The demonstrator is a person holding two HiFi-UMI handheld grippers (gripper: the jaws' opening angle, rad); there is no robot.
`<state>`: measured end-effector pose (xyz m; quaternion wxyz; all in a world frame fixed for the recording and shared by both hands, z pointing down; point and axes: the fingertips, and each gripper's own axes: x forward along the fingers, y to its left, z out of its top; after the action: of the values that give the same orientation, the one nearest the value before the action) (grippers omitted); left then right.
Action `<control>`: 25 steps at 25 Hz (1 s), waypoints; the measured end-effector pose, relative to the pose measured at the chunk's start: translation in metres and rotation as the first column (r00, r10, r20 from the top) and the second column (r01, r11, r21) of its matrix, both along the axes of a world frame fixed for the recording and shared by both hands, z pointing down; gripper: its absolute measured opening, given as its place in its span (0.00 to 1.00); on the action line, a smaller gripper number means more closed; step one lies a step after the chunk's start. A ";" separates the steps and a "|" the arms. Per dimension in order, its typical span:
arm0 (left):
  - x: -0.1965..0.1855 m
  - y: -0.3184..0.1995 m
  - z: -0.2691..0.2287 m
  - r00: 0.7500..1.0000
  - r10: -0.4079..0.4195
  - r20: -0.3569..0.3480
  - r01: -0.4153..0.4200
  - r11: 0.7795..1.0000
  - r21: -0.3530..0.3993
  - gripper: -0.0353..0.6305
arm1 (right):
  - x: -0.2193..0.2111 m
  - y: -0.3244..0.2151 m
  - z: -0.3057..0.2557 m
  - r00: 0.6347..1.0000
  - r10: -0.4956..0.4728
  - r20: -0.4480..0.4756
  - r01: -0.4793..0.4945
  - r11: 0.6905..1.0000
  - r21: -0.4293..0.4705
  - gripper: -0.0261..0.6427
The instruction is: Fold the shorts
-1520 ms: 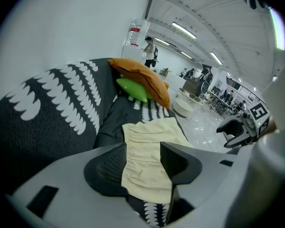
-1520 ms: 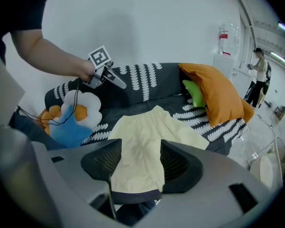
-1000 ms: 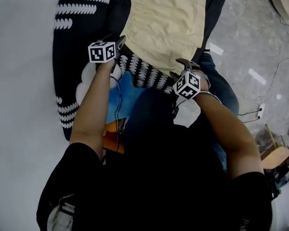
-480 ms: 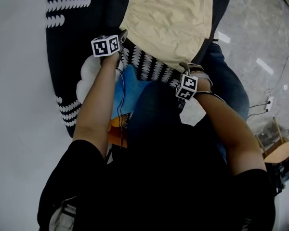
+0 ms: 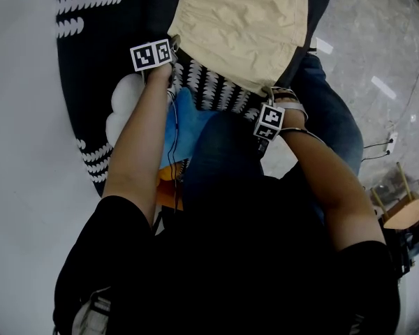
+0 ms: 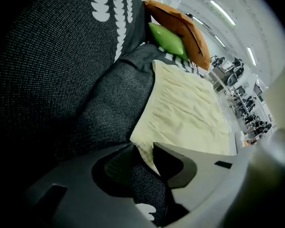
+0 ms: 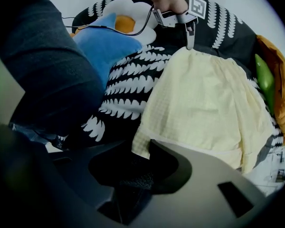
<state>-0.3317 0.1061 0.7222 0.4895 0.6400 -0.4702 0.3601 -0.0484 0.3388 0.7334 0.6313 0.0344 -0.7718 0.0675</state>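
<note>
Head view: the yellow shorts (image 5: pixel 244 26) lie flat on the black patterned cushion (image 5: pixel 91 68).

Left gripper view: your left gripper (image 6: pixel 142 153) is closing its jaws around a near corner, not yet pinching.

Right gripper view: your right gripper (image 7: pixel 140 151) does likewise. Only the fabric tips sit between the jaws, so they may slip out, or you may catch the cushion too. No legible writing.

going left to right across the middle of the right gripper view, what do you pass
denim-clad leg → blue cushion → black cover with white leaf pattern → pale yellow shorts → green cushion → orange cushion
</note>
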 end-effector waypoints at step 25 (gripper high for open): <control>0.020 -0.101 -0.074 1.000 0.007 0.005 -0.007 0.991 0.130 0.11 | 0.083 -0.204 -0.091 0.891 0.432 0.140 -0.452 0.876 0.171 0.06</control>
<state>-0.3117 0.0046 0.6483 0.4444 0.6715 -0.4915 0.3317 0.0348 0.1346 0.6429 0.5541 0.2694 -0.7761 0.1342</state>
